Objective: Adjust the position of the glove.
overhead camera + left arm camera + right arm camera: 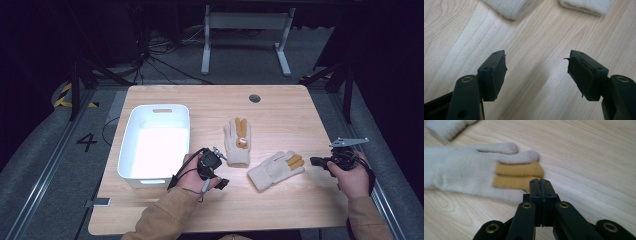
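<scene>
Centre of the high view: 2 gloves. The nearer glove (275, 170) lies slanted, cuff toward lower left, tan fingers toward upper right, aimed at my right gripper (316, 161) at the frame's right. In the right gripper view that glove (471, 175) runs left to right, its fingertips just beyond my jaws, which are pressed together on nothing. My right hand is the closer one, held low and level. My left gripper (536, 72) stands apart, empty, over bare table (529, 37), both cuffs at the frame's top. The other glove (237, 142) lies upright beside the white bin (155, 142).

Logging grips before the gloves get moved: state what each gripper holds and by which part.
Nothing is held. The left gripper is open over bare wooden table; the right gripper is shut empty beside the cream knitted glove with tan fingers.
</scene>
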`<state>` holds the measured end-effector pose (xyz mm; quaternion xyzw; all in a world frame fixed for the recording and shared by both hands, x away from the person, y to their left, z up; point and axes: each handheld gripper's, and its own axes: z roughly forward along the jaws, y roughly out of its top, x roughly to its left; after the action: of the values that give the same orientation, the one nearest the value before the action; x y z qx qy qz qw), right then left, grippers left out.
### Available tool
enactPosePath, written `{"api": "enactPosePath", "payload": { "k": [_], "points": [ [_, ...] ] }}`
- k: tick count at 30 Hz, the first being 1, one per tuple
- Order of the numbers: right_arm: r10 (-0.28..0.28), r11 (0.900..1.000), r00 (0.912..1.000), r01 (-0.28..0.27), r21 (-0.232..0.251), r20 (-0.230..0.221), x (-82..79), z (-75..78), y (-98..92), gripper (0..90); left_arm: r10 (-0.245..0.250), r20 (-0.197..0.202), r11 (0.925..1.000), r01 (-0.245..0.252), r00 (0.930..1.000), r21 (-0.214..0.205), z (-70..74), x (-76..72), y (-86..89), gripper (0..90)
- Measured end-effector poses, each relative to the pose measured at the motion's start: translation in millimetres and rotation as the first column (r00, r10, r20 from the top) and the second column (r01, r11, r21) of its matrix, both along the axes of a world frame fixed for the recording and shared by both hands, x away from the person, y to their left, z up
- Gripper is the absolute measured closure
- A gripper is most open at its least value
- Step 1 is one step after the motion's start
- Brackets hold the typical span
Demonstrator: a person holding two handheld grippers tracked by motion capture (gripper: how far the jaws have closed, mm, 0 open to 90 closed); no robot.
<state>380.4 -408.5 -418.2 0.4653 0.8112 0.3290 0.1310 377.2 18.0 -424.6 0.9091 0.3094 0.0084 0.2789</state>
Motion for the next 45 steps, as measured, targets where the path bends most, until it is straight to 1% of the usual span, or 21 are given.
{"api": "enactPosePath", "payload": {
  "k": [1,2,3,7,8,10,11,12,14,15,16,18,19,21,26,29,34,35,38,39,45],
  "points": [
    [0.009,0.9999,1.0,-0.009,0.009,0.002,0.2,0.4,1.8,90.0,0.0,0.0,1.0,0.0,1.0,0.0,0.0,0.0,0.0,32.1],
    [0.023,0.9996,0.9997,-0.023,0.018,0.008,0.5,0.8,3.7,90.0,-0.004,0.001,0.9999,0.004,1.0,-0.017,1.5,-0.6,-0.4,32.2],
    [0.023,0.9996,0.9997,-0.023,0.018,0.008,0.5,0.8,3.7,90.0,-0.004,0.001,0.9999,0.004,1.0,-0.017,1.5,-0.6,-0.4,32.2],
    [0.063,0.9971,0.9975,-0.064,0.039,0.032,3.2,3.2,14.6,90.0,-0.016,0.009,0.9993,0.016,0.9998,-0.034,6.7,-5.2,-1.3,32.3],
    [0.078,0.9953,0.9963,-0.079,0.055,0.036,5.1,3.3,17.1,90.0,-0.02,0.011,0.9993,0.02,0.9997,-0.032,7.6,-5.9,-1.2,32.3],
    [0.101,0.9887,0.9942,-0.104,0.108,0.037,11.9,3.7,23.2,90.0,-0.022,0.014,0.9992,0.022,0.9997,-0.035,8.5,-7.0,-1.3,32.2],
    [0.101,0.9887,0.9942,-0.104,0.108,0.037,11.9,3.7,23.2,90.0,-0.022,0.014,0.9992,0.022,0.9997,-0.035,8.5,-7.0,-1.3,32.2],
    [0.123,0.9846,0.9912,-0.128,0.119,0.048,20.6,6.2,34.5,90.0,-0.02,0.017,0.9993,0.021,0.9996,-0.032,8.7,-7.9,-1.6,32.2],
    [0.151,0.9838,0.9869,-0.156,0.089,0.057,27.3,8.3,48.1,90.0,-0.021,0.022,0.9995,0.021,0.9995,-0.025,8.7,-8.4,-1.0,32.1],
    [0.151,0.9838,0.9869,-0.156,0.089,0.057,27.3,8.3,48.1,90.0,-0.021,0.022,0.9995,0.021,0.9995,-0.025,8.7,-8.4,-1.0,32.1],
    [0.166,0.9824,0.9845,-0.17,0.077,0.056,30.1,8.3,54.1,90.0,-0.02,0.025,0.9996,0.021,0.9995,-0.021,8.4,-8.7,-0.5,32.1],
    [0.186,0.9808,0.9814,-0.188,0.051,0.048,36.7,4.8,66.8,90.0,-0.015,0.024,0.9997,0.015,0.9996,-0.017,7.7,-8.4,1.1,32.1],
    [0.186,0.9808,0.9814,-0.188,0.051,0.048,36.7,4.8,66.8,90.0,-0.015,0.024,0.9997,0.015,0.9996,-0.017,7.7,-8.4,1.1,32.1],
    [0.193,0.9807,0.9805,-0.194,0.026,0.038,40.0,-0.2,71.5,90.0,-0.012,0.026,0.9998,0.012,0.9996,-0.015,7.3,-8.5,2.1,32.0],
    [0.178,0.984,0.9837,-0.178,0.001,0.026,44.1,-8.2,70.1,90.0,-0.005,0.028,0.9997,0.006,0.9996,-0.026,7.8,-9.5,4.4,31.2],
    [0.179,0.9839,0.9836,-0.179,-0.006,0.022,45.0,-11.2,70.8,90.0,-0.002,0.029,0.9996,0.003,0.9996,-0.029,8.0,-9.2,5.7,31.0],
    [0.167,0.9856,0.9859,-0.167,-0.025,0.003,46.2,-16.4,71.5,89.9,-0.009,0.025,0.9996,0.01,0.9997,-0.025,7.5,-8.6,5.6,30.8],
    [0.166,0.9856,0.986,-0.167,-0.03,-0.011,46.1,-18.2,70.5,89.9,-0.009,0.025,0.9996,0.01,0.9997,-0.027,7.3,-9.3,4.5,30.8],
    [0.167,0.9852,0.9858,-0.168,-0.037,-0.017,45.4,-19.7,69.2,89.9,-0.009,0.03,0.9995,0.009,0.9995,-0.03,6.8,-9.6,3.4,30.7],
    [0.166,0.9853,0.9857,-0.167,-0.036,-0.029,43.9,-21.1,68.5,90.0,-0.01,0.037,0.9994,0.012,0.9993,-0.034,6.8,-9.1,3.2,31.2],
    [0.179,0.9821,0.9826,-0.182,-0.051,-0.047,36.7,-21.9,67.1,90.0,-0.025,0.032,0.999,0.027,0.9992,-0.035,7.3,-5.5,-0.9,30.8]
  ]
}}
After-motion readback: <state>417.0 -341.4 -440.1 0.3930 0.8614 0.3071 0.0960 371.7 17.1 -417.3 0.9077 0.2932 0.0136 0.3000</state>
